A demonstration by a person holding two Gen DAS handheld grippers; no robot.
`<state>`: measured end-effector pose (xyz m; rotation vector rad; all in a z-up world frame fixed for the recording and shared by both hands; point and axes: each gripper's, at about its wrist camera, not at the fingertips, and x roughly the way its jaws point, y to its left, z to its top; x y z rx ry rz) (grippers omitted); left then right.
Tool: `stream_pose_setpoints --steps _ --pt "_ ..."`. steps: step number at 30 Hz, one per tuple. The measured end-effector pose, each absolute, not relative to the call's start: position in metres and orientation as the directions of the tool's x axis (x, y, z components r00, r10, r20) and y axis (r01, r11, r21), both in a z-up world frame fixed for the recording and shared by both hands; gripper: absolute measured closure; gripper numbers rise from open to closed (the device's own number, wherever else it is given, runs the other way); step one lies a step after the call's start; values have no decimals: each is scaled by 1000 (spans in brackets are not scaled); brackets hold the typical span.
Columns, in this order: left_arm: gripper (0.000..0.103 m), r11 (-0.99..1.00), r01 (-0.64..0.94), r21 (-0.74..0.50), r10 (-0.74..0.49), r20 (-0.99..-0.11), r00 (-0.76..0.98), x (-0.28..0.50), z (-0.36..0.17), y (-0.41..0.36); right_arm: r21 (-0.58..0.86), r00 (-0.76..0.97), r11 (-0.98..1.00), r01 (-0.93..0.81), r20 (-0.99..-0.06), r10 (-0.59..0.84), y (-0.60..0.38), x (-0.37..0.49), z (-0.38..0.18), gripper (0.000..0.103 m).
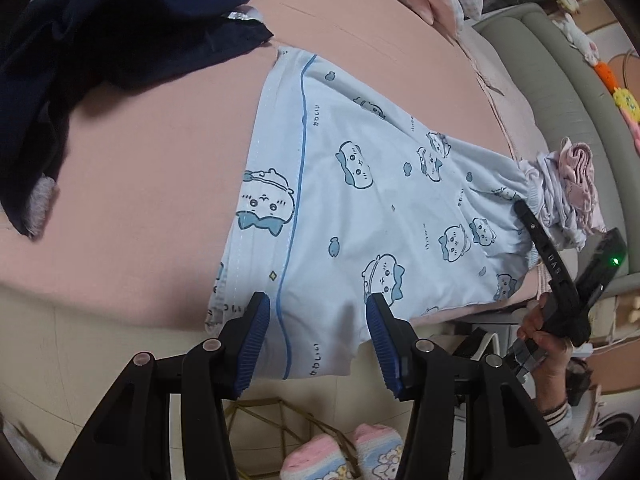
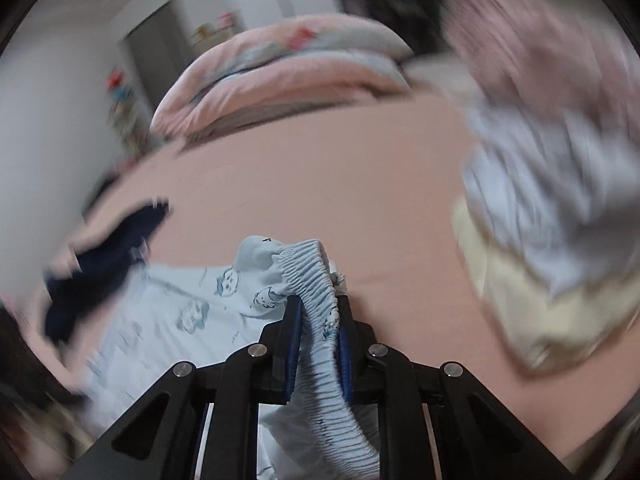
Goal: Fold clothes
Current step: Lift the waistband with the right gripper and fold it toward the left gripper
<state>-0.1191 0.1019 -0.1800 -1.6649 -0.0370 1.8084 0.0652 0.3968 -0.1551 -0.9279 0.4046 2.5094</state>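
On your far left a dark navy garment (image 1: 100, 36) lies crumpled on the pink bed sheet (image 1: 152, 152), not yet folded by the look of it. Moving right, the light blue printed pyjama trousers (image 1: 360, 184) are spread lengthwise across the sheet, legs laid together, hem end hanging a little over the bed edge toward you and the elastic waistband (image 2: 316, 304) at the far right. So I judge the task only started: this piece is laid out flat but no fold across its length is made, and the navy one waits.

Your left gripper (image 1: 318, 312) hovers at the hem end with its fingers spread wide; the blue side stripe of the trousers runs between them, but nothing is pinched. Further right, your right gripper (image 2: 318, 316) has its pads pressed tight on the gathered waistband, which bunches up out of the jaws. Beyond it, just beside the waistband, sits a heap of pale lilac and pink clothes (image 1: 568, 188); whether those are folded I cannot tell, as the right view is blurred.
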Motion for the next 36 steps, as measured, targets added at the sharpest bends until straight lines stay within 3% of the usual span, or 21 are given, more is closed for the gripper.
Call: stream_pose_setpoints --steps 6,11,14,19,26,34,35,36 --pt "56 -754 -473 -456 505 -863 27 -127 -162 121 -382 -686 -886 -263 -572 450 301 44 -153 90" --pt "54 -699 -500 -511 562 -825 59 -139 -147 148 -566 -717 -814 -131 -513 472 248 45 -167 91" --pt "38 -661 -494 -566 597 -795 112 -145 -148 165 -606 -725 -790 -89 -504 469 235 50 -172 91" --pt "28 -607 -504 -614 613 -766 195 -148 -157 207 -616 -718 -786 -42 -529 453 229 55 -179 91" --pt "27 -593 -526 -609 548 -784 291 -139 -184 251 -653 -722 -757 9 -529 447 220 55 -190 91" --pt "28 -590 -449 -671 582 -739 339 -144 -203 259 -657 -721 -753 26 -534 441 223 53 -192 91" --pt "32 -593 -433 -679 587 -732 345 -145 -206 258 -650 -717 -759 27 -542 439 225 53 -192 91" --pt "44 -595 -425 -682 587 -730 351 -145 -208 258 -649 -710 -760 24 -546 444 226 52 -192 90"
